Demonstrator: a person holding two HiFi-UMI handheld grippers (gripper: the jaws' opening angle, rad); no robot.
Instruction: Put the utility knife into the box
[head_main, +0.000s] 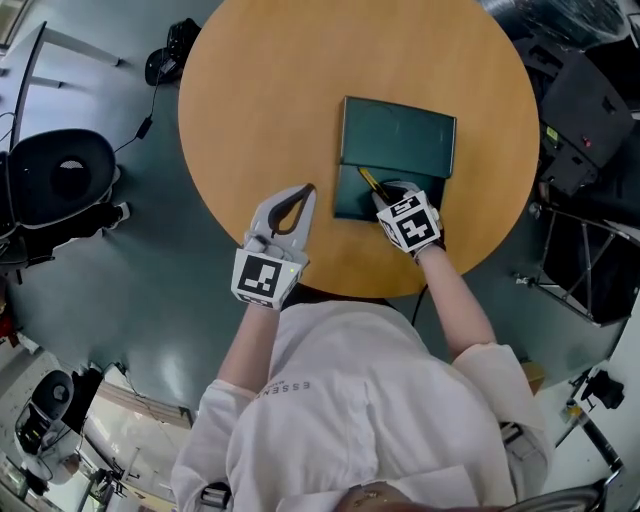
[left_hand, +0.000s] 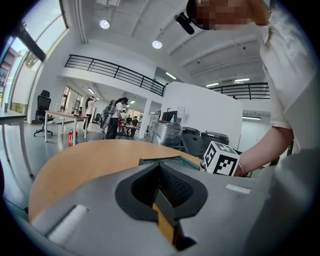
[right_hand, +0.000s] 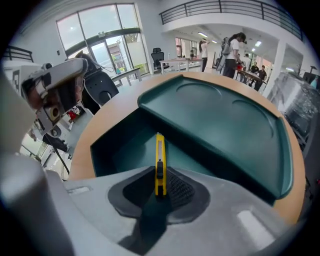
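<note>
Utility knife over open green box
Right hand-held gripper clamps the yellow knife above the box base; left hand-held gripper is closed, empty, over the table.

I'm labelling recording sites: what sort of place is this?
Probably an open-plan office or lab hall: a mezzanine railing runs overhead, a desk and office chair stand on the floor, and people gather farther off.
</note>
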